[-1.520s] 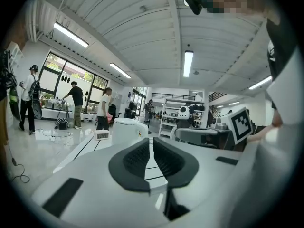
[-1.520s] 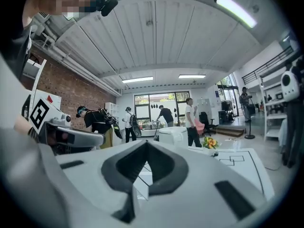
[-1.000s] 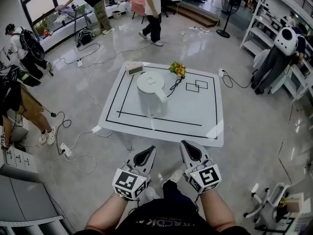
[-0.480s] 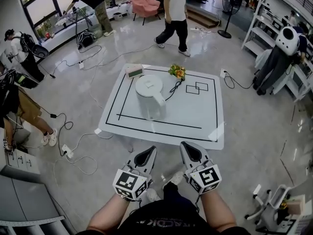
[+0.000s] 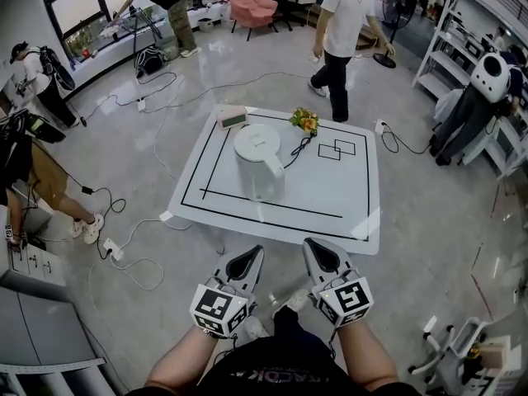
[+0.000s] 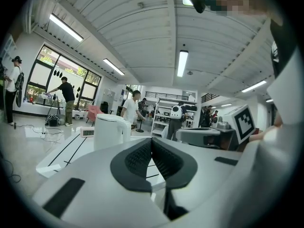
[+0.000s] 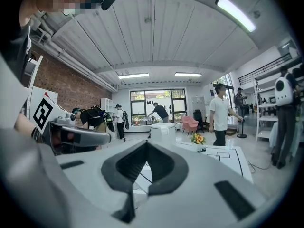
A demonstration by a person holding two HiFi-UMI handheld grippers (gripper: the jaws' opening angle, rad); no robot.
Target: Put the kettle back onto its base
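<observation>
A low white table [image 5: 355, 196] with black lines stands on the shiny grey floor. The white kettle [image 5: 259, 162] stands upright on its left part, well apart from your tongs. Your left gripper [image 5: 250, 258] and right gripper [image 5: 315, 252] are both closed and hold nothing, near your body. Only the head view shows the black cord [image 5: 294, 147] running toward the flowers [image 5: 304, 120]. Only the right gripper view shows a brick wall [image 7: 64, 85].

Bare table [image 5: 330, 192] right of the kettle [image 5: 258, 163]; clock [image 5: 233, 117] and flowers [image 5: 304, 120] stand close behind it.
</observation>
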